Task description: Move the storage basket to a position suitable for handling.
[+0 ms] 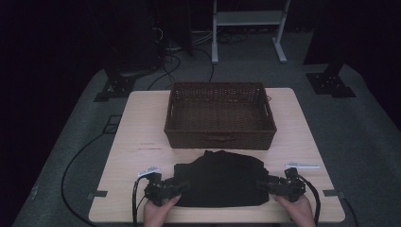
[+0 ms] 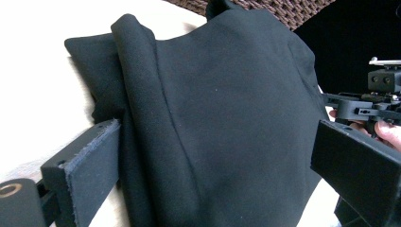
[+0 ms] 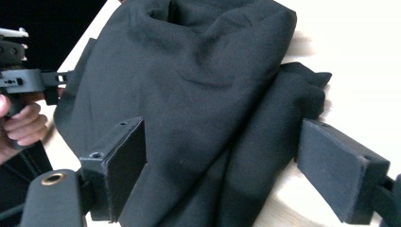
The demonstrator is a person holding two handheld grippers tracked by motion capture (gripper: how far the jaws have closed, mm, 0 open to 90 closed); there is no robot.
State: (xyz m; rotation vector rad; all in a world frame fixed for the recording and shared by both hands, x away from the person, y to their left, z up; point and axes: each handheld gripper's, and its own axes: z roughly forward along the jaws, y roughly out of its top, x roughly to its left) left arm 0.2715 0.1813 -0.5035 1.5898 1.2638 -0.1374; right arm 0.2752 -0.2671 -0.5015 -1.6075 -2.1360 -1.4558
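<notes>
Two hands at the near table edge, one gripper in each. Landmark for all positions: the folded black cloth garment (image 1: 220, 178), lying flat on the table's near half.

Pale wooden rectangular table (image 1: 137, 127) carries everything. Beyond the garment, toward the far edge and just short of touching it as far as the high view tells, stands a brown woven wicker basket (image 1: 220, 138), rectangular, nothing in it. Behind that, on the dark floor, a white metal frame (image 1: 248, 19) and loose black cables (image 1: 170, 61).

Garment: thick dark fabric, roughly squared, with a rolled fold along one side and softer bunching toward the basket.

Left gripper (image 1: 171, 187) sits at the garment's left edge, jaws spread wide; in the left gripper view the cloth (image 2: 227, 123) lies between them, unpinched. Right gripper (image 1: 265, 185) sits at the garment's right edge, jaws likewise parted, fabric (image 3: 198, 104) between them and not clamped. Left hand (image 1: 160, 211) and right hand (image 1: 296, 208) grip the handles behind.

Judgement: the step in hand is taking hold of the folded garment from both sides, probably for a lift into the basket. Next move calls for both jaw pairs to close on all layers together, low at the edges, so the fold does not spill open.

No brand, label or legible writing seen; faint marks on the table left of the garment are too small to read.
</notes>
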